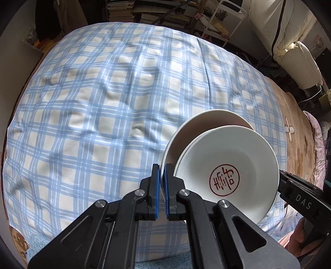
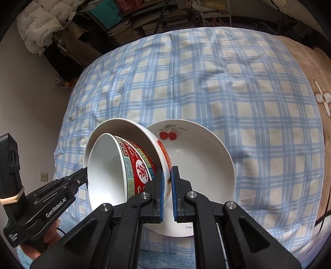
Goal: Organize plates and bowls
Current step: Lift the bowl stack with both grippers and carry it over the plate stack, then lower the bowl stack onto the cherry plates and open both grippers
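In the left wrist view my left gripper (image 1: 162, 175) is shut on the rim of a tilted white outer bowl (image 1: 186, 134); a white bowl with a red seal mark (image 1: 227, 165) is nested in it. In the right wrist view my right gripper (image 2: 167, 182) is shut on the rim of the same white outer bowl (image 2: 132, 128), which holds a red patterned bowl (image 2: 136, 163). Both are tipped on their sides over a white cherry plate (image 2: 198, 161) lying on the bed. The left gripper (image 2: 82, 175) touches the bowls' left side.
A blue-and-white checked blanket (image 1: 103, 103) covers the bed, with a brown blanket (image 2: 322, 103) at its right. Stacked books and clutter (image 1: 144, 12) stand beyond the far edge. A white bundle (image 1: 289, 41) is at the far right.
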`<act>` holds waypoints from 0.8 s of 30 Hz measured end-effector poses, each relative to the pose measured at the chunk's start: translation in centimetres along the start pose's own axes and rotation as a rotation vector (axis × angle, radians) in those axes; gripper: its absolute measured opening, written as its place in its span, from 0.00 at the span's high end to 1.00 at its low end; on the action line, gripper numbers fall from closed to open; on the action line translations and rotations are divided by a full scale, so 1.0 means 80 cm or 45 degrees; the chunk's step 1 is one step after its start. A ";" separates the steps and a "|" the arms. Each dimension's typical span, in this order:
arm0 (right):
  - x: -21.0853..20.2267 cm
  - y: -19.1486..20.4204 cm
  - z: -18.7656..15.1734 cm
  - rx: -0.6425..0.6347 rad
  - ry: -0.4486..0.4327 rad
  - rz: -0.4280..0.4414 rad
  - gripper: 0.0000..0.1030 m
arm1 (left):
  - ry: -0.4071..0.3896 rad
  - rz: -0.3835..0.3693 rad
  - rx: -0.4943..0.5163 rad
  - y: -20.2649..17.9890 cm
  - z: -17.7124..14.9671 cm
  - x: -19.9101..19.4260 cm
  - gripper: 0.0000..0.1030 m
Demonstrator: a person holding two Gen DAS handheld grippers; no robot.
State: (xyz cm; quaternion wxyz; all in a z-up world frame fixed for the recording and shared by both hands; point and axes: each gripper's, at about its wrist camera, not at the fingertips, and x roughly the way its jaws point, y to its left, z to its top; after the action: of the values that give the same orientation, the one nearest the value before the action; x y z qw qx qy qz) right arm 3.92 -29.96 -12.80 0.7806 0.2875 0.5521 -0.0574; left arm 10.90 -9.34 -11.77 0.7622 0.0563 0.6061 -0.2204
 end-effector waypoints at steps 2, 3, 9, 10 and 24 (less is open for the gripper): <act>0.005 -0.011 -0.002 0.021 0.013 0.006 0.90 | 0.020 0.008 0.004 -0.006 -0.002 0.008 0.98; 0.007 -0.016 -0.003 0.030 0.021 0.009 0.90 | 0.032 0.013 0.008 -0.010 -0.003 0.012 0.98; 0.019 -0.042 -0.008 0.071 0.039 0.018 0.89 | 0.074 -0.016 0.010 -0.021 -0.008 0.030 0.97; 0.018 -0.042 -0.008 0.067 0.035 0.018 0.89 | 0.065 -0.010 0.014 -0.023 -0.008 0.029 0.97; 0.010 -0.032 -0.003 -0.028 0.057 0.002 0.90 | -0.022 0.098 0.082 -0.031 -0.008 0.021 0.89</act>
State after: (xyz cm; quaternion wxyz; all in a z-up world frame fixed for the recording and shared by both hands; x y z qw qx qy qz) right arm 2.99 -31.78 -14.57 0.7711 0.2804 0.5699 -0.0444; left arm 9.62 -11.79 -13.08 0.7732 0.1021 0.5893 -0.2108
